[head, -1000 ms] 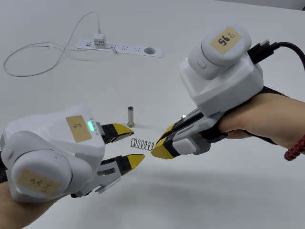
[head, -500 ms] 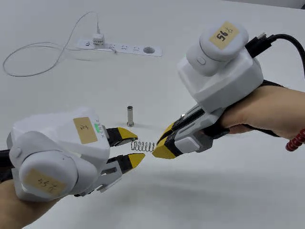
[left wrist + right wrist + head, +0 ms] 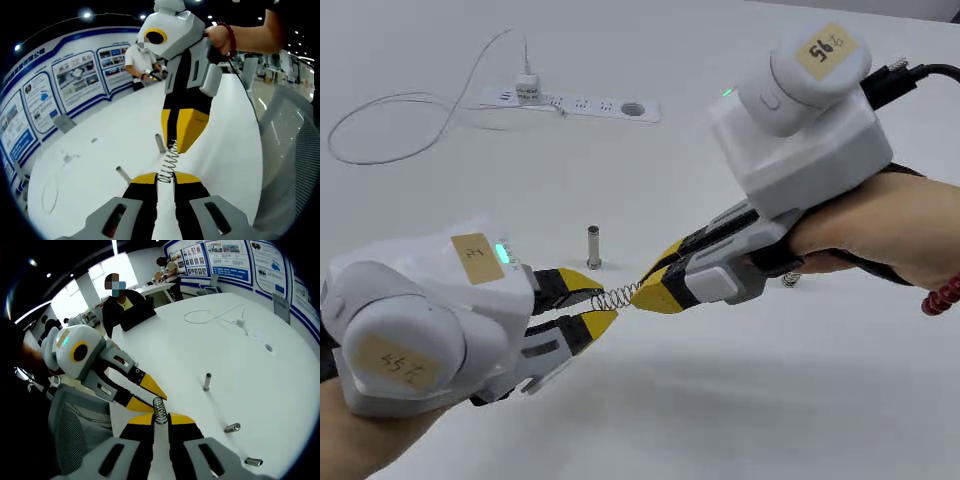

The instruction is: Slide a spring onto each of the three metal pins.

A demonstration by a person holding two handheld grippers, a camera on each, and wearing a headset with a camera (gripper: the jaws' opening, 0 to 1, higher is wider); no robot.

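- Logged tips closer together than a second earlier: left gripper (image 3: 604, 302) had advanced onto the spring (image 3: 623, 295) held out by the right gripper (image 3: 645, 295).
- Found right gripper clenched on one spring end, carrying it above the bench (image 3: 740, 400).
- Found left jaws narrowly parted either side of the free end; pinch not confirmed.
- Noted spring's long axis ran tip to tip, roughly level.
- Noted upright pin (image 3: 593, 246) just beyond the spring, nearer the left gripper; judged spring needed tipping upright over it.
- Saw open bench all round; power strip (image 3: 570, 100) well apart.
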